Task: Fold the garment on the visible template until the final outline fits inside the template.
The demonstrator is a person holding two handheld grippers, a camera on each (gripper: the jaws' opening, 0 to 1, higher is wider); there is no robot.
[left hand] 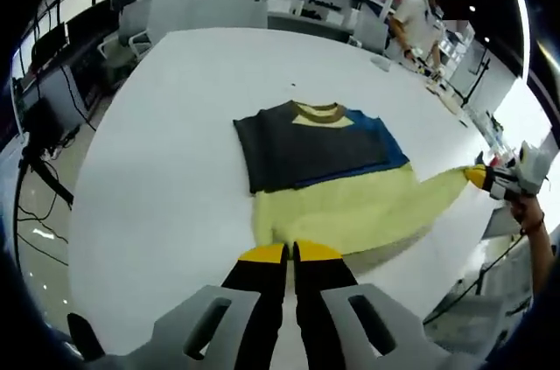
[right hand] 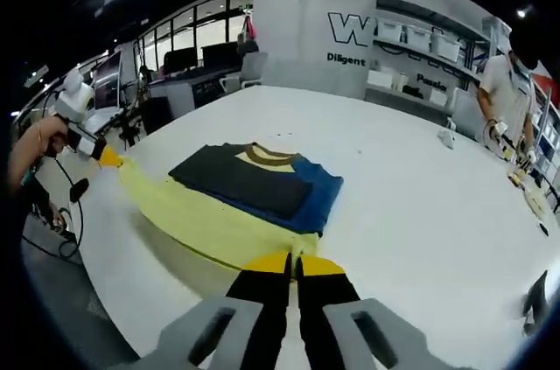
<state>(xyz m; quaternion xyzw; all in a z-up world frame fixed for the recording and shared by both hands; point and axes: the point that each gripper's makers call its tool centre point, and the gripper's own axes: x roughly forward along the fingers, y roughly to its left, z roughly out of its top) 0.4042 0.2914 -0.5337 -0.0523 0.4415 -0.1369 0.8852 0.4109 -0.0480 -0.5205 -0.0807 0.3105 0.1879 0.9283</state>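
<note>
Left gripper view: garment (left hand: 328, 173) spread on the white table (left hand: 166, 143), collar pointed away, long axis running hem to collar.
Soft, light knit is judged; edges and corners suit gripping. The left hand-held gripper (left hand: 290, 253) is closed on the yellow hem.

Right gripper view: the right hand-held gripper (right hand: 292, 263) is pinched shut on yellow fabric; the left hand-held gripper (right hand: 103, 154) is seen holding the stretched far edge.

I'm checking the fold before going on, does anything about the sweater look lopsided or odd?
Yes. The sweater is folded unevenly: its yellow lower part is stretched out in a long point toward the right gripper, well past the compact dark upper part.
</note>
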